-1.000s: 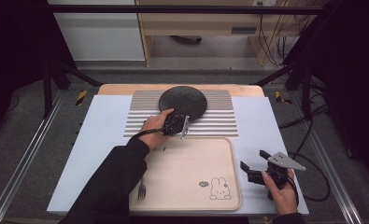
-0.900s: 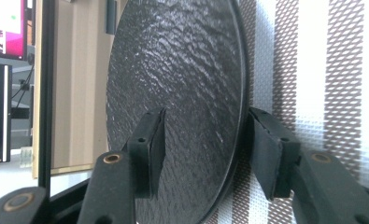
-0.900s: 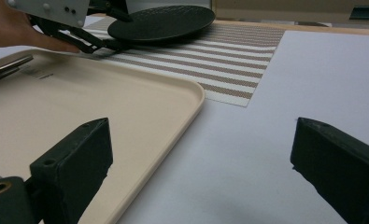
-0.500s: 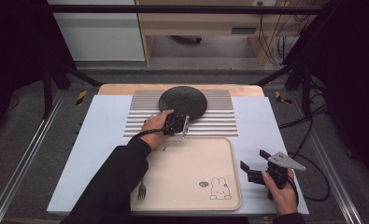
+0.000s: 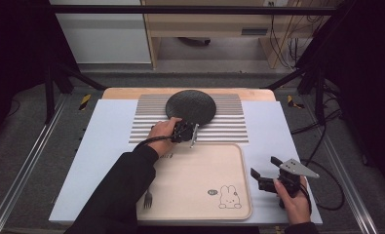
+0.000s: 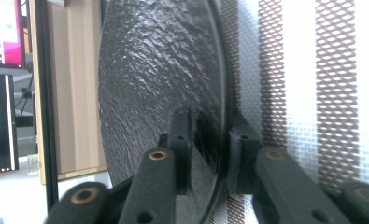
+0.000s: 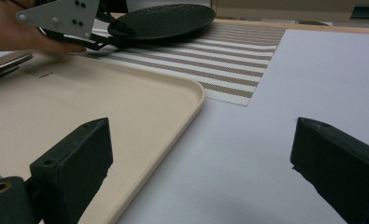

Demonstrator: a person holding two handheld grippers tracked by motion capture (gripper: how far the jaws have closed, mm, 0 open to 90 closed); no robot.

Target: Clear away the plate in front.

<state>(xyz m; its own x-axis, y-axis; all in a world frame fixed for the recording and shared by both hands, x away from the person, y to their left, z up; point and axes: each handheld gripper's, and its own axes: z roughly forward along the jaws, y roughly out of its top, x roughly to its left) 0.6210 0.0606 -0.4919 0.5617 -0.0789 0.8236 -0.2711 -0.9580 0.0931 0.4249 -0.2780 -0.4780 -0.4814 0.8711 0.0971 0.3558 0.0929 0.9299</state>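
A round black textured plate (image 5: 190,105) lies on a striped mat (image 5: 229,129) at the back of the table. My left gripper (image 5: 182,123) reaches its near rim; the jaws have just been closing, and in the left gripper view (image 6: 210,135) one jaw lies over the plate (image 6: 159,70) and the other under its edge, pressing on the rim. In the right gripper view the left gripper (image 7: 109,35) clamps the plate (image 7: 163,18) at its edge. My right gripper (image 5: 264,166) rests at the front right with its jaws wide open (image 7: 203,154) and nothing between them.
A beige tray (image 5: 200,195) with a rabbit print fills the front middle, with a fork (image 5: 148,197) at its left front edge. The tray's corner (image 7: 191,93) lies just left of the right gripper. White table surface (image 5: 273,131) spreads to the right.
The left gripper's jaws have narrowed onto the plate's near rim. Both hands stay where they were, and the plate has not moved.
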